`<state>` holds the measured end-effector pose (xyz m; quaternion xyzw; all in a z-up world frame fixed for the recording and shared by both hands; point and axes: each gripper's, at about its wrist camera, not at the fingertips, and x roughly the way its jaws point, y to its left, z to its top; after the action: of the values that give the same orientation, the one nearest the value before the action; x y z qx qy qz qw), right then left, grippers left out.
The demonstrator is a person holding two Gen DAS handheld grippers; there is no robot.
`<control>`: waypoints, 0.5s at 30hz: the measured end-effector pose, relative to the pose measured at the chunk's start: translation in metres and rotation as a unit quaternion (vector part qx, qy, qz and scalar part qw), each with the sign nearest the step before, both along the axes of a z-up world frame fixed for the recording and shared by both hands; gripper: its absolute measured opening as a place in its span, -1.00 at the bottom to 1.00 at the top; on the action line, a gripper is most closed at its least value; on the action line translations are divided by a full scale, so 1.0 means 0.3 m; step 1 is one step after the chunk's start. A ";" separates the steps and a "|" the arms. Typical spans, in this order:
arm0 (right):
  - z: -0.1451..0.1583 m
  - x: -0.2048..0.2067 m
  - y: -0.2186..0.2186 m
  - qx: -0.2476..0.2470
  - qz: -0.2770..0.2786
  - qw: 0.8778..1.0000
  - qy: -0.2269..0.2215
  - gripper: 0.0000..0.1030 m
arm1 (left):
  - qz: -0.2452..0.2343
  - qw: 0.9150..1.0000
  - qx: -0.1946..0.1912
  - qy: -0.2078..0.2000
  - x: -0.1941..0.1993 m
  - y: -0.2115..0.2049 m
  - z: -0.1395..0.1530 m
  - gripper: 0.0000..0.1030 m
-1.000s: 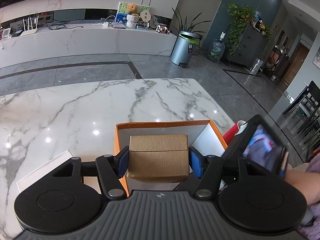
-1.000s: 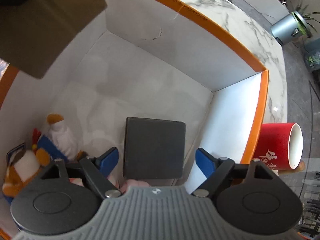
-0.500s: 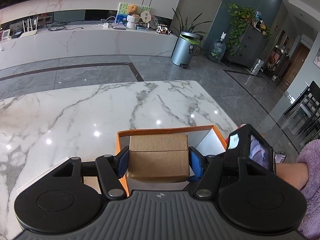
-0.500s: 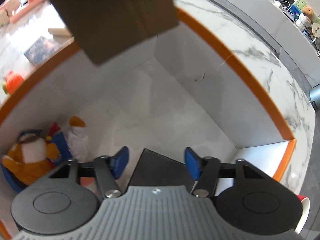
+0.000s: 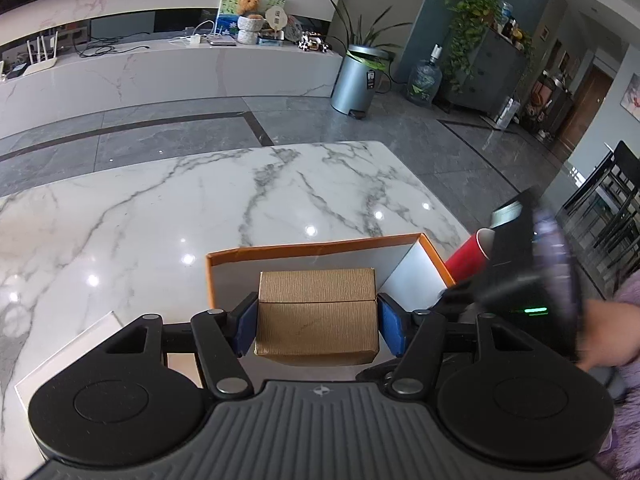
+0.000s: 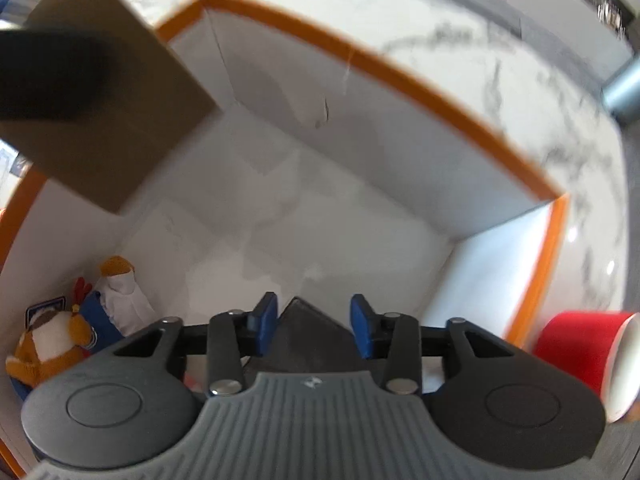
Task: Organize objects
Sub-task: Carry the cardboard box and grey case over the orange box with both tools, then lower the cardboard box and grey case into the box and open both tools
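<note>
My left gripper is shut on a brown cardboard box and holds it above the near left part of an orange-rimmed white storage box. The same brown box hangs at the upper left of the right wrist view, over the storage box. My right gripper is open above the storage box's near side, its blue pads apart over a dark grey flat box lying inside. Two plush toys lie in the storage box's near left corner.
A red mug lies on its side just right of the storage box, also in the left wrist view. A flat white item lies on the marble table to the left. The right hand and gripper body are blurred at right.
My right gripper has pulled back and up from the dark grey box with its pads narrower. The brown box stays held over the storage box, and the left view has shifted slightly.
</note>
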<state>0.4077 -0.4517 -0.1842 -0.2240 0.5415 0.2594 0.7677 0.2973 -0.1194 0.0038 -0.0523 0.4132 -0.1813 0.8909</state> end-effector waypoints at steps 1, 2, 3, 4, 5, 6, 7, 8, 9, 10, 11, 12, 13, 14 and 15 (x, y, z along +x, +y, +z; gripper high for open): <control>0.034 -0.019 -0.014 0.008 0.000 1.000 -0.014 -0.09 | -0.001 1.000 0.001 0.000 0.005 -0.009 0.000 0.37; 0.073 -0.041 -0.031 0.015 -0.003 0.999 -0.031 -0.05 | -0.002 1.000 0.002 0.001 0.012 -0.022 -0.001 0.37; 0.109 -0.064 -0.049 0.019 -0.009 0.998 -0.054 -0.01 | -0.001 1.000 0.001 0.004 0.018 -0.033 -0.005 0.37; 0.145 -0.088 -0.070 0.020 -0.015 0.997 -0.079 0.00 | 0.001 1.000 0.000 0.008 0.026 -0.045 -0.010 0.37; 0.176 -0.110 -0.091 0.018 -0.025 0.994 -0.101 -0.01 | 0.003 1.000 -0.003 0.013 0.033 -0.059 -0.018 0.37; 0.196 -0.128 -0.102 0.013 -0.037 0.992 -0.119 -0.02 | 0.006 1.000 -0.008 0.018 0.040 -0.073 -0.027 0.36; 0.214 -0.135 -0.122 0.011 -0.050 0.990 -0.131 -0.04 | 0.008 1.000 -0.013 0.024 0.049 -0.086 -0.040 0.36; 0.221 -0.166 -0.116 0.014 -0.060 0.989 -0.136 -0.06 | 0.011 0.999 -0.019 0.031 0.057 -0.099 -0.052 0.36; 0.235 -0.118 -0.147 0.018 -0.069 0.988 -0.135 -0.19 | 0.014 0.999 -0.025 0.038 0.070 -0.115 -0.069 0.36; 0.230 -0.112 -0.163 0.019 -0.080 0.988 -0.130 -0.32 | 0.017 0.998 -0.029 0.044 0.082 -0.129 -0.085 0.36; 0.216 -0.075 -0.172 0.017 -0.090 0.988 -0.123 -0.36 | 0.022 0.998 -0.032 0.048 0.092 -0.142 -0.100 0.36; 0.211 -0.052 -0.170 0.015 -0.096 0.988 -0.117 -0.43 | 0.027 0.998 -0.033 0.052 0.101 -0.155 -0.114 0.36; 0.205 -0.043 -0.181 0.016 -0.102 0.988 -0.112 -0.46 | 0.031 0.997 -0.033 0.056 0.112 -0.168 -0.128 0.37; 0.207 -0.008 -0.187 0.017 -0.107 0.988 -0.107 -0.46 | 0.035 0.997 -0.033 0.061 0.123 -0.181 -0.142 0.37; 0.198 -0.002 -0.201 0.020 -0.111 0.988 -0.102 -0.47 | 0.039 0.997 -0.032 0.066 0.133 -0.193 -0.154 0.36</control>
<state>0.4071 -0.5120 -0.1249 -0.1724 0.4768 0.1590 0.8472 0.3374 -0.1774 -0.0425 -0.1085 0.4625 -0.1556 0.8661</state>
